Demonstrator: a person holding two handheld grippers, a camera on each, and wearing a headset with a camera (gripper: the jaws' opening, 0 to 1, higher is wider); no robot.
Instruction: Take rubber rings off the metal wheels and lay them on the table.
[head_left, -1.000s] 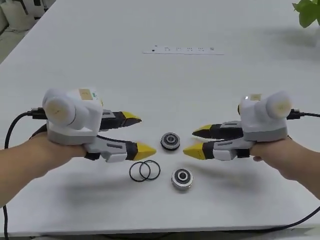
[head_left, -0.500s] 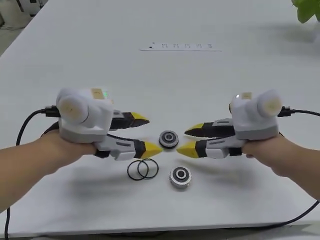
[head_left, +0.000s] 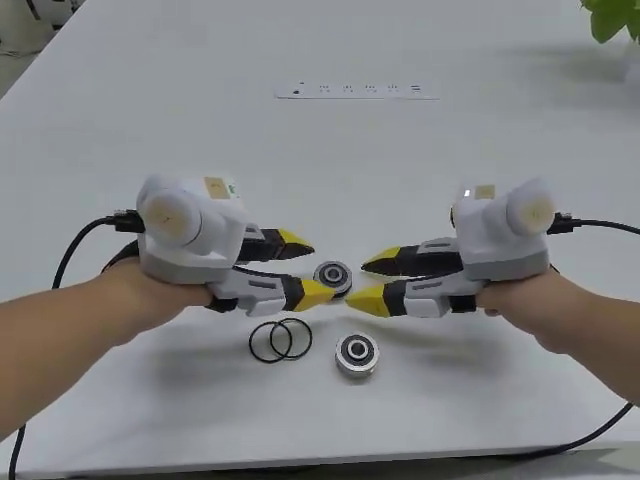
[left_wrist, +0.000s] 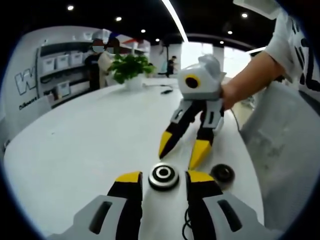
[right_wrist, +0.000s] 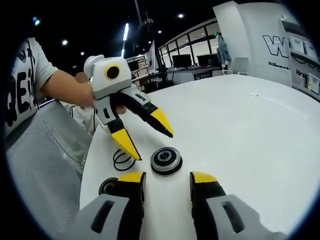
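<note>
Wheel (head_left: 333, 277) lies on the bench (head_left: 300, 150) between the left tool (head_left: 316, 268) and right tool (head_left: 360, 282), both open and empty. Best to clamp its hub with one, then hook its ring outward with the other.

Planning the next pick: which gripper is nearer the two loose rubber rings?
Left. The left gripper hangs just beyond the rubber rings; the right gripper sits farther off, to their right.

A large "W" (right_wrist: 275, 46) stands on the white wall (right_wrist: 240, 30); the shirt (right_wrist: 22, 75) perhaps reads "QE".
</note>
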